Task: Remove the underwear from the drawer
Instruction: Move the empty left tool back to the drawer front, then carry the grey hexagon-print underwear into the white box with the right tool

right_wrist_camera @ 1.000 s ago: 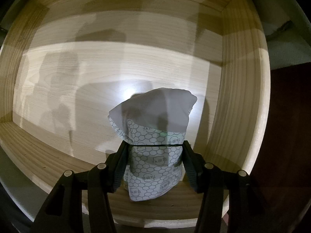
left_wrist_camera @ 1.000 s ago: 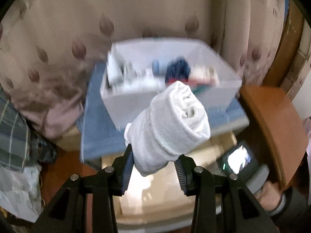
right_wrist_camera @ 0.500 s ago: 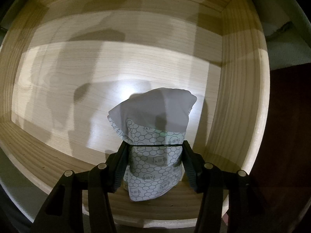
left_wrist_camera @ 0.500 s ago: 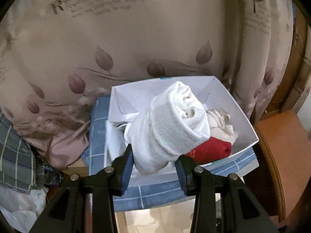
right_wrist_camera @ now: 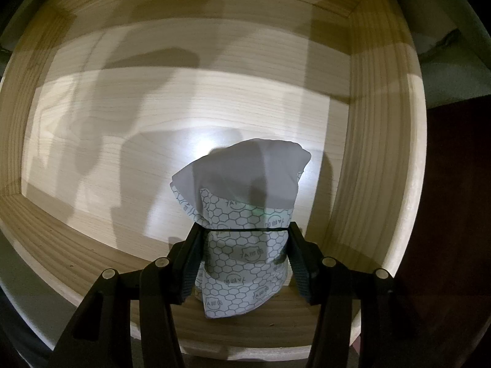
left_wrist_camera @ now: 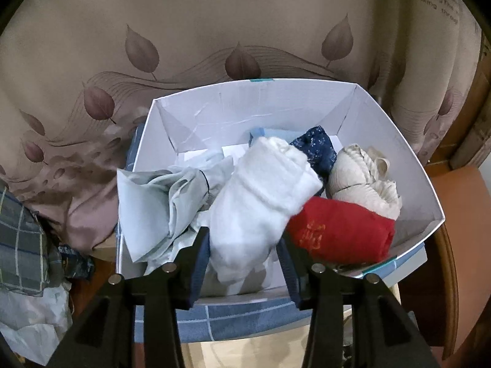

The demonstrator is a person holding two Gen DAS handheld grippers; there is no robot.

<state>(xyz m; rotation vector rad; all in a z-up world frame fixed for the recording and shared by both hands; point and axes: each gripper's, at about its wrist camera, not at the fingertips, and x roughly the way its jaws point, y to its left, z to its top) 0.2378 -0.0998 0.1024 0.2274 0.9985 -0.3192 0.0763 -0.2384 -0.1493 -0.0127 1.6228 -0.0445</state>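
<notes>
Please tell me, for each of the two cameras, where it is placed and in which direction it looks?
Left wrist: sits on the left hand-held gripper, looking down along its fingers into a white box of folded clothes; the fingers sit either side of a white rolled garment.
Right wrist: sits on the right hand-held gripper, looking into a wooden drawer; its fingers grip a hexagon-patterned garment.
Shared: only the view along two black fingers; no common object, and no part of the person shows.
</notes>
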